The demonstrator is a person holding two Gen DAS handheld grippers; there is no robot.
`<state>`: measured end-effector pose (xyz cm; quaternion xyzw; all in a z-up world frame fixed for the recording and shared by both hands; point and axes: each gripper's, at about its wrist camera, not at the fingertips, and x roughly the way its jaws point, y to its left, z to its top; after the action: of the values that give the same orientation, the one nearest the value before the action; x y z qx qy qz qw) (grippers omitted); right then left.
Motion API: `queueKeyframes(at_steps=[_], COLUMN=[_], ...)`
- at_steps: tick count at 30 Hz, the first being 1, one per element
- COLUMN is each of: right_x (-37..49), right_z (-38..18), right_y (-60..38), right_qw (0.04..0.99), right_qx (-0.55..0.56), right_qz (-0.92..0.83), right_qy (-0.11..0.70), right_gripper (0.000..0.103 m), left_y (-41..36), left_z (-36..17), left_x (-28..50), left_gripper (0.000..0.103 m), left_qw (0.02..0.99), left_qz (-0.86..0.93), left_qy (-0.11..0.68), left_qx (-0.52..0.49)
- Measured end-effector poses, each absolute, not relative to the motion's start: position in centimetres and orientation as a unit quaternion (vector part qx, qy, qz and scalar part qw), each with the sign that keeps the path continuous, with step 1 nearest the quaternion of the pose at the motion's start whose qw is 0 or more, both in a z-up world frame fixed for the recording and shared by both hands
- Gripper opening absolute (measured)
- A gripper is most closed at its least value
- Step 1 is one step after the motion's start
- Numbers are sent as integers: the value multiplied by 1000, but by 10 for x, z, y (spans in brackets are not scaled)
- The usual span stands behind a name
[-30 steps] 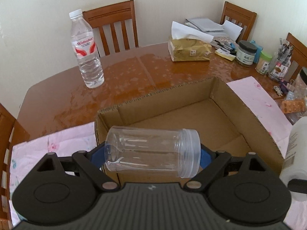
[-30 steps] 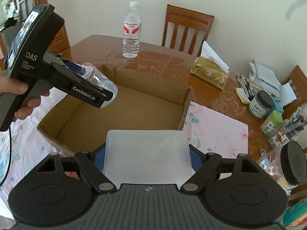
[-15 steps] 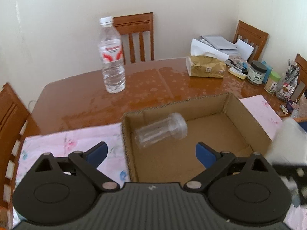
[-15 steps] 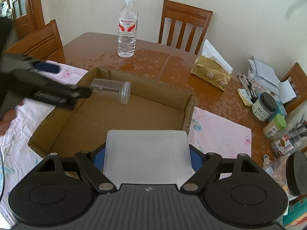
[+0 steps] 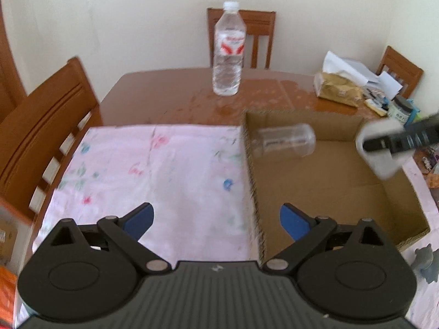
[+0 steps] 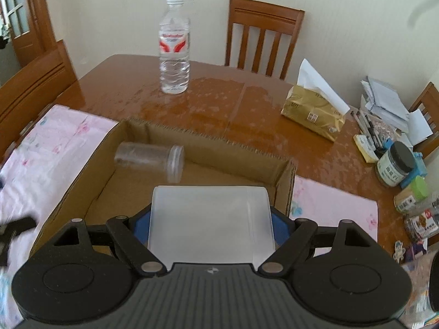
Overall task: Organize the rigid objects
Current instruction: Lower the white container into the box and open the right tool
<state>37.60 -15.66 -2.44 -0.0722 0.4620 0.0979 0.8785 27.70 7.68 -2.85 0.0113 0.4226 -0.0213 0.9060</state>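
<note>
A clear plastic jar lies on its side in the far left corner of the open cardboard box; it also shows in the right wrist view. My left gripper is open and empty, over the pink cloth at the box's left wall. My right gripper is shut on a white translucent plastic container, held over the box. In the left wrist view that container hangs over the box's right side.
A water bottle stands on the wooden table behind the box. A tissue pack, pens, papers and small jars crowd the right side. Wooden chairs surround the table.
My left gripper opened and let go of the clear jar, which now lies in the box. The left gripper then pulled back and to the left. The right gripper moved in over the box.
</note>
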Motion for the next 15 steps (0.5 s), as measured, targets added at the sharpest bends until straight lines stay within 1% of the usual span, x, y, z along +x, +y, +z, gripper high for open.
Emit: queueKeyframes(at_steps=[1, 3, 5, 7, 15], right_x=[382, 391, 394, 391, 372], right_z=[-25, -25, -22, -17, -9], right_y=[-156, -155, -155, -156, -162], right_qw=[881, 884, 888, 896, 898], right_qx=[-70, -64, -59, -55, -55], right_qz=[94, 92, 90, 89, 73], right_qy=[459, 454, 447, 432, 431], right_gripper=[86, 93, 103, 103, 103], left_y=[79, 81, 83, 84, 80], left_z=[-30, -31, -31, -32, -33], left_x=[275, 271, 267, 263, 256], left_gripper=[98, 98, 98, 98, 98], left_qw=[905, 904, 903, 903, 904], left_qz=[-19, -18, -17, -15, -19], left_qy=[425, 428, 429, 430, 426], left_qx=[8, 3, 4, 5, 13])
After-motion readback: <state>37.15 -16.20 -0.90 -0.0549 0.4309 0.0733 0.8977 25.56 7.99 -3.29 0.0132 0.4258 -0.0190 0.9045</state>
